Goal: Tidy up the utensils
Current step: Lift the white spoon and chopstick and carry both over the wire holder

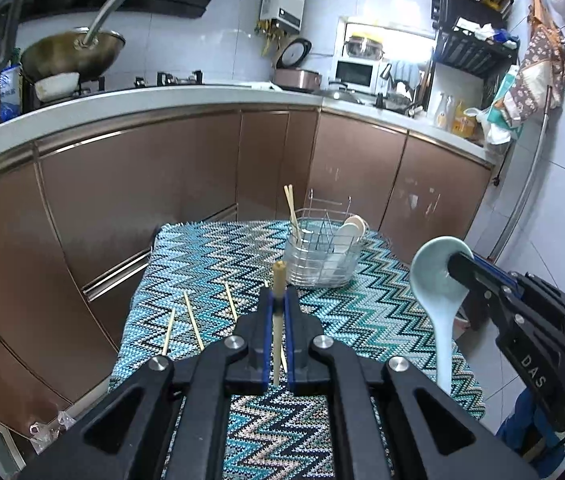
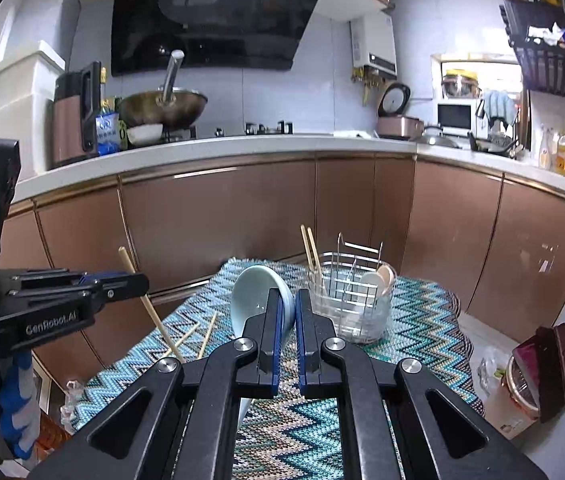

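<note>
Your left gripper [image 1: 278, 300] is clamped tight on a single chopstick [image 1: 278, 320], holding it above the zigzag-patterned table [image 1: 210, 256]. Your right gripper [image 2: 287, 304] pinches the pale blue spoon [image 2: 256, 292] by its bowl, handle hanging down, also clear of the cloth. Three loose chopsticks [image 1: 192, 318] lie on the table's left side, and the wire utensil basket [image 1: 322, 256] sits at the far edge with two chopsticks and spoons inside.

The right gripper [image 1: 458, 266], seen to the right of the left tongs, bears white letters "DAS" on its black body, while the left gripper [image 2: 138, 280], left of the right tongs, reads "GenRobot.AI".
</note>
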`<action>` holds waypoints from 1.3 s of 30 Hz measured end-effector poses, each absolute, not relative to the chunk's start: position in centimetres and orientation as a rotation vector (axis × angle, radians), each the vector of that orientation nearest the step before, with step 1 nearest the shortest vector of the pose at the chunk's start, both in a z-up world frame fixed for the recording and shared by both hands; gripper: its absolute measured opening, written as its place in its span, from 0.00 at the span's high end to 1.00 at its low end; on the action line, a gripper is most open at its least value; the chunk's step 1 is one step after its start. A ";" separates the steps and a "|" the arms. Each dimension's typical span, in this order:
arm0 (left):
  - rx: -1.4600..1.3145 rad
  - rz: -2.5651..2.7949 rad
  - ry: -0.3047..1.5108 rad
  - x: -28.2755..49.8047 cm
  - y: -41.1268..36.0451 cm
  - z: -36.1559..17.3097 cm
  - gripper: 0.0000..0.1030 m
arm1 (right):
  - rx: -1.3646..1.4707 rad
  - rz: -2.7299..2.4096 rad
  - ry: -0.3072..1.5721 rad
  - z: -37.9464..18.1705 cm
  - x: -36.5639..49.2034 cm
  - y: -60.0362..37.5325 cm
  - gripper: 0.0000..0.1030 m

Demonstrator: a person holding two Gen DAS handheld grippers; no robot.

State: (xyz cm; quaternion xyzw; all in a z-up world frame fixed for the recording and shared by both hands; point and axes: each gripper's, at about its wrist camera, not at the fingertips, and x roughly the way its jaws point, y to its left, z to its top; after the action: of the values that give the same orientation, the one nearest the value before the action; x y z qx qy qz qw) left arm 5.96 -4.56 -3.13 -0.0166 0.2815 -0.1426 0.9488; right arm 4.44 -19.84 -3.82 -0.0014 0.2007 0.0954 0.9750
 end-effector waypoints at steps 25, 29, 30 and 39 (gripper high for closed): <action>0.008 -0.210 0.328 -3.8 -3.2 1.5 0.95 | 0.032 0.165 0.174 1.0 -3.2 -19.1 0.94; 0.008 -0.203 0.307 -4.4 -3.2 2.0 0.95 | 0.039 0.165 0.156 1.4 -3.8 -19.2 0.94; 0.006 -0.203 0.305 -4.5 -3.2 2.1 0.95 | 0.038 0.166 0.152 1.4 -3.9 -19.2 0.94; -0.005 -0.195 0.296 -4.6 -2.6 2.0 0.95 | 0.044 0.166 0.134 1.6 -4.2 -19.2 0.94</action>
State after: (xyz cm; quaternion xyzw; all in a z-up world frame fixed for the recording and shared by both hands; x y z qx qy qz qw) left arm -4.60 -2.62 2.05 -0.0024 0.1472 -0.0968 0.9844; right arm -4.16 -19.17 1.59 0.0222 0.0667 0.0826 0.9941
